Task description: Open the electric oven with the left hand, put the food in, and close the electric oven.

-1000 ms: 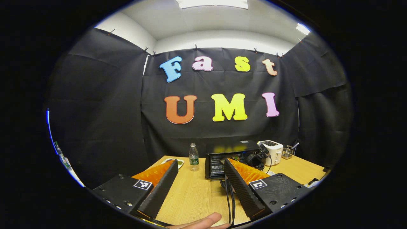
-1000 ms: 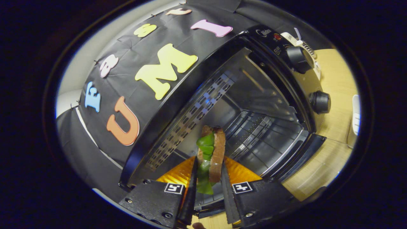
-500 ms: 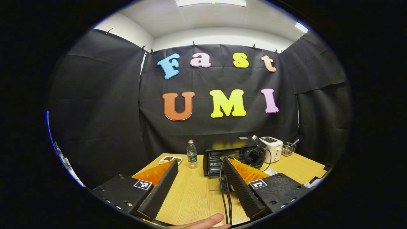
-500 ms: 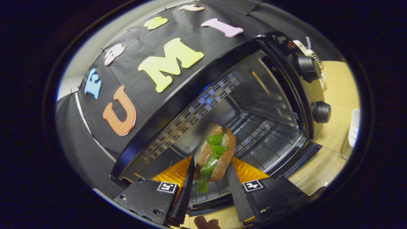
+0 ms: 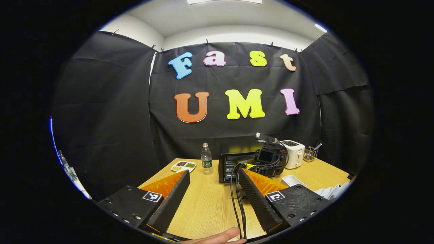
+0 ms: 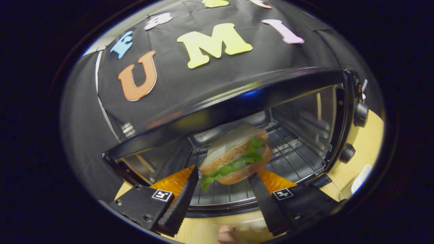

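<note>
- Left gripper view: your left gripper (image 5: 210,200) hangs empty, fingers spread, above the table (image 5: 210,210), well back from the oven (image 5: 234,166).
- Right gripper view: right gripper (image 6: 220,203) parted; the sandwich (image 6: 237,154) apparently lies on the oven rack (image 6: 288,162). Withdraw straight, then shut the door.

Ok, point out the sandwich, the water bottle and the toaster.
sandwich (image 6: 237,157): right gripper view, bun's front edge.
water bottle (image 5: 206,163): left gripper view, its label.
toaster (image 5: 294,154): left gripper view, white side.

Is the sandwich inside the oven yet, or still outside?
Inside: the sandwich lies over the wire rack within the oven cavity, and the right gripper fingers stand apart from it.
</note>
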Available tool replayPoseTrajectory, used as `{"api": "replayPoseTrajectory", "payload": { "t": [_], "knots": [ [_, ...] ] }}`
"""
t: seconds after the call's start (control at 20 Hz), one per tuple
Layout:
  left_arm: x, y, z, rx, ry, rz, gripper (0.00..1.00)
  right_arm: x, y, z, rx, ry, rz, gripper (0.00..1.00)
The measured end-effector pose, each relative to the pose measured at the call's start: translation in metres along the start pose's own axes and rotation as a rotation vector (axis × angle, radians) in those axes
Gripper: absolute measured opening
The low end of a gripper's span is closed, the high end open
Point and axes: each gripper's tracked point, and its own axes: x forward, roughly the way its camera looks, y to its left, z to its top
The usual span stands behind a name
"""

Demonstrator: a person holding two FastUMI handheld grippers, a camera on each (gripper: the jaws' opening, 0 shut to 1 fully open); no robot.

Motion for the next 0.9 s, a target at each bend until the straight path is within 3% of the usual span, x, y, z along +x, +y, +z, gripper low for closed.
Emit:
{"api": "replayPoseTrajectory", "payload": {
  "t": [0.1,0.15,0.3,0.35,0.4,0.45,0.75,0.9],
  "knots": [
    [0.000,0.008,0.000,0.001,-0.005,0.033,0.95,-0.001,-0.001,-0.009,-0.011,0.056,0.011,0.95],
    [0.000,0.011,-0.001,0.005,-0.002,0.043,0.95,-0.003,-0.002,-0.011,-0.017,0.074,0.008,0.87],
    [-0.002,0.009,-0.008,0.000,0.016,0.039,0.95,-0.012,-0.008,-0.016,-0.059,0.114,-0.014,0.87],
    [-0.001,0.008,-0.011,-0.005,0.021,0.036,0.95,-0.016,-0.007,-0.017,-0.081,0.129,-0.018,0.96],
    [-0.002,0.009,-0.013,-0.010,0.026,0.036,0.95,-0.022,-0.006,-0.017,-0.101,0.147,-0.018,0.88],
    [-0.003,0.010,-0.014,-0.015,0.030,0.036,0.95,-0.027,-0.006,-0.019,-0.117,0.162,-0.016,0.97],
    [-0.008,0.009,-0.016,-0.058,0.040,0.021,0.95,-0.065,0.004,-0.023,-0.176,0.247,0.049,0.96],
    [-0.008,0.006,-0.016,-0.071,0.034,0.014,0.95,-0.093,0.005,-0.009,-0.216,0.205,0.076,0.96]
  ]
}}
